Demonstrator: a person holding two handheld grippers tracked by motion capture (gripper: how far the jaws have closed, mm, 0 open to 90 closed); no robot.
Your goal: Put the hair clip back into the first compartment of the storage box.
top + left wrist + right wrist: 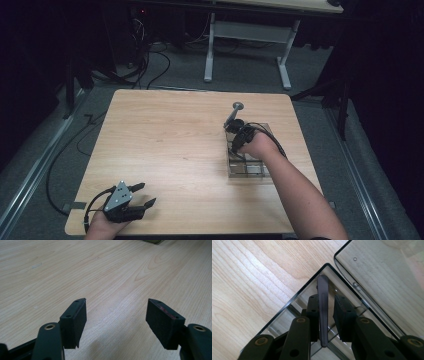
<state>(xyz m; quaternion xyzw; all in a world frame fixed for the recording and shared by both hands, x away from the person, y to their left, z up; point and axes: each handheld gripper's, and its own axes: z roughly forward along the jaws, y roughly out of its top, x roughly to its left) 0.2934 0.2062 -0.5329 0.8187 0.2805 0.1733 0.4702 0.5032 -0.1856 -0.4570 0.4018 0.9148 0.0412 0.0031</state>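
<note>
A clear divided box (248, 169) sits on the right half of the wooden table (170, 135). My right gripper (236, 141) points down into its far end. Beyond the hand, a grey utensil (235, 111) with a round end sticks up and away. In the right gripper view a dark grey flat handle (322, 290) stands between the jaws, its tip in the box corner (294, 300). The left pad lies against it and the right pad (342, 312) stands off by a gap, so the right gripper (325, 300) is open. My left gripper (145, 195) (116, 317) rests open and empty near the table's front left corner.
A second clear compartment (382, 272) adjoins the box corner. Bare wood spreads across the table's left and middle. Beyond the far edge stand a desk with white legs (209, 55) and dark cables (145, 65) on the grey floor.
</note>
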